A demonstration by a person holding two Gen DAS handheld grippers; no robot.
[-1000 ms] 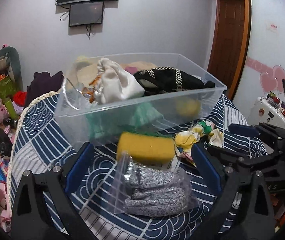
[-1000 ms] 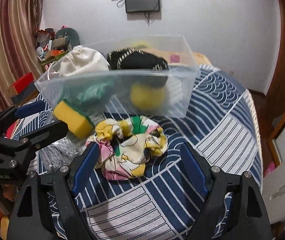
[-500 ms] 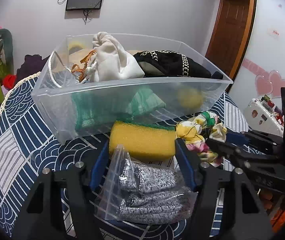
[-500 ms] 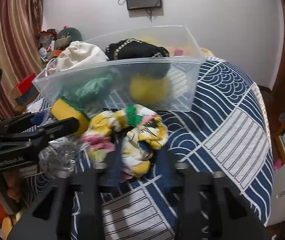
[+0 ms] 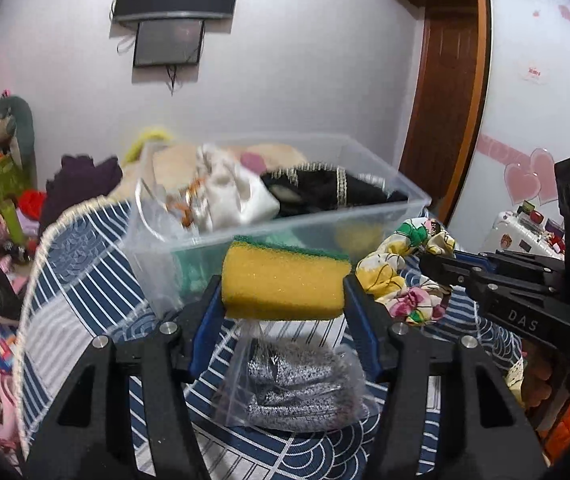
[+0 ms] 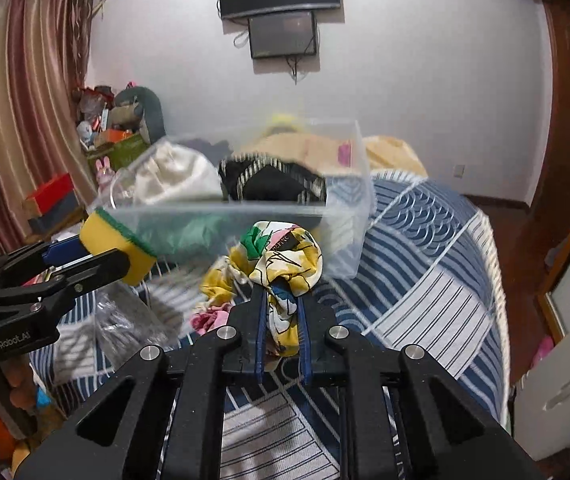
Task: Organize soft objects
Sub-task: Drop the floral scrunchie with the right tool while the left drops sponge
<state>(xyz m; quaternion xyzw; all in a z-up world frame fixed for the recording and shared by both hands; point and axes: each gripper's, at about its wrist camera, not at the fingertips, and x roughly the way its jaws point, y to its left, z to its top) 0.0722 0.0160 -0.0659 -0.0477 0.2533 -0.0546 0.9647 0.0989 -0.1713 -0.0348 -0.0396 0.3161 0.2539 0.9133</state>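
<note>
Left gripper (image 5: 283,296): jaws closed against both ends of a yellow sponge (image 5: 283,286) with a green scouring top, which is held clear of the bedcover. In the right wrist view the same sponge (image 6: 119,246) sits at that gripper's tip, level with the front wall of the bin.

Right gripper (image 6: 281,312): jaws drawn nearly together, pinching a floral fabric piece (image 6: 281,264) in yellow, white, green and pink. The bunched upper part stands above the fingertips; the tail runs down between the pads and its lower end is hidden by them. In the left wrist view the fabric (image 5: 403,272) shows at the right gripper's tip, partly covered by the black finger.

Directly below the sponge lies a clear plastic bag (image 5: 297,384) of grey knit material on the blue patterned bedcover (image 6: 425,280); its contents cannot be identified further.

Beyond both grippers stands a clear storage bin (image 5: 369,220) on the bedcover. It holds a white cloth pouch (image 5: 233,196) and a black trimmed item (image 5: 325,192). Green and yellow shapes show through the front wall, blurred and indistinct. The bin itself is motion-blurred in both views.
</note>
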